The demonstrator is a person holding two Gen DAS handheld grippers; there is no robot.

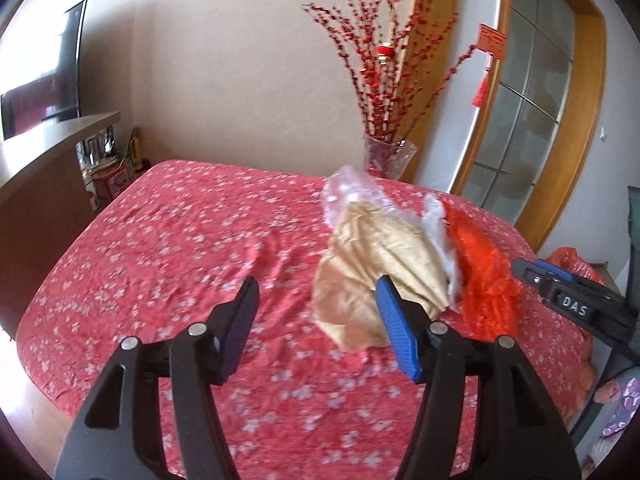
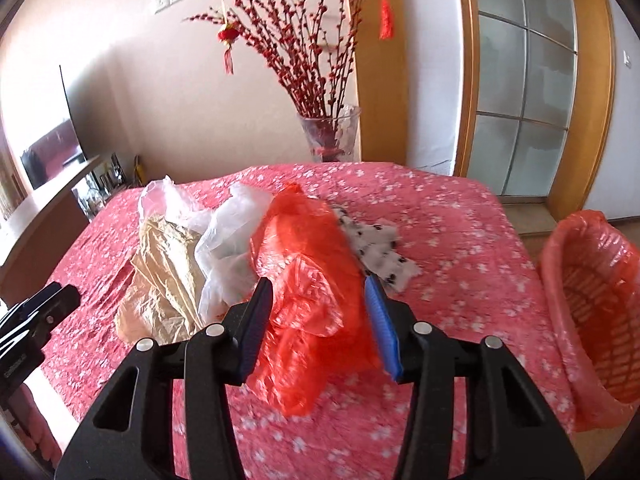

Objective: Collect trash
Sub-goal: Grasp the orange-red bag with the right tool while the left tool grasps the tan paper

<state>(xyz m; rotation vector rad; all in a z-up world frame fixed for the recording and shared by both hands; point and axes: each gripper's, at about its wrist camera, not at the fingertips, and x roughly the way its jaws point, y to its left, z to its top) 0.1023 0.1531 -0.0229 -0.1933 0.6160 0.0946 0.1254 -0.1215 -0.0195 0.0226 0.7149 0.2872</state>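
In the left wrist view, the left tool fills the bottom of the frame, its jaws standing wide with nothing between them, over a tabletop under a red flowered cloth. Just beyond its right finger, right of centre, lies a crumpled tan bag, with a clear plastic bag behind it and a red plastic bag to its right. The other tool pokes in from the right edge beside that red bag.

In the right wrist view, the right tool at the bottom centre has its jaws at a middling width either side of the red plastic bag; whether the pads press on it I cannot tell. To the left lie a white plastic bag and the tan one; behind the red bag, a spotted white scrap. At the right edge stands a red-lined basket. Farther back, upper centre, a glass vase holds red blossom branches.
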